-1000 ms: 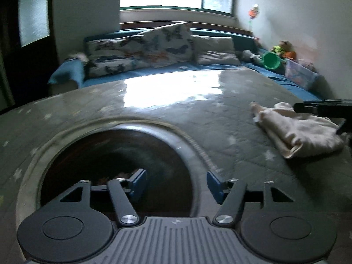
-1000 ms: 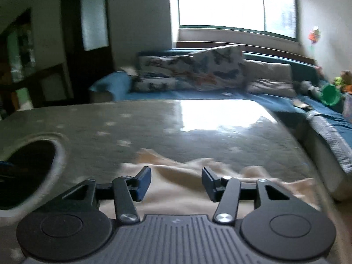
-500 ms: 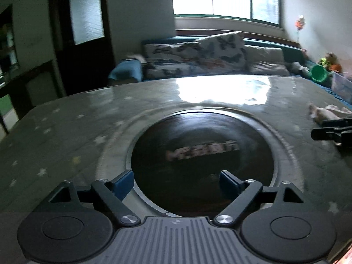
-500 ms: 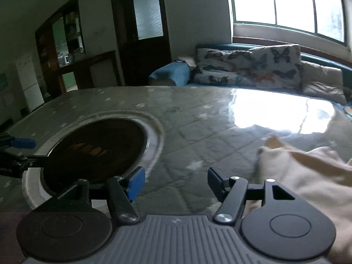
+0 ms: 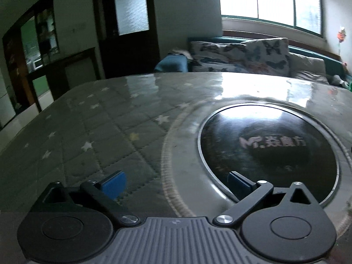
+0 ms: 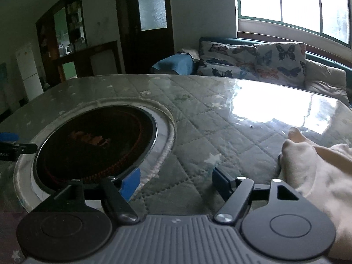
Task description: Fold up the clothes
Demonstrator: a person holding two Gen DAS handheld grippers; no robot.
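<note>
My left gripper (image 5: 177, 183) was opening wide, empty, over the table (image 5: 99, 118) | right gripper (image 6: 176, 181) opening, empty; cloth (image 6: 316, 176) lay just right, probably released to regrip.

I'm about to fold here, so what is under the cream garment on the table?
The cream garment lies directly on the quilted star-print table cover, beside the right gripper, whose jaws are opening with nothing between them. What its folds cover cannot be seen.
</note>
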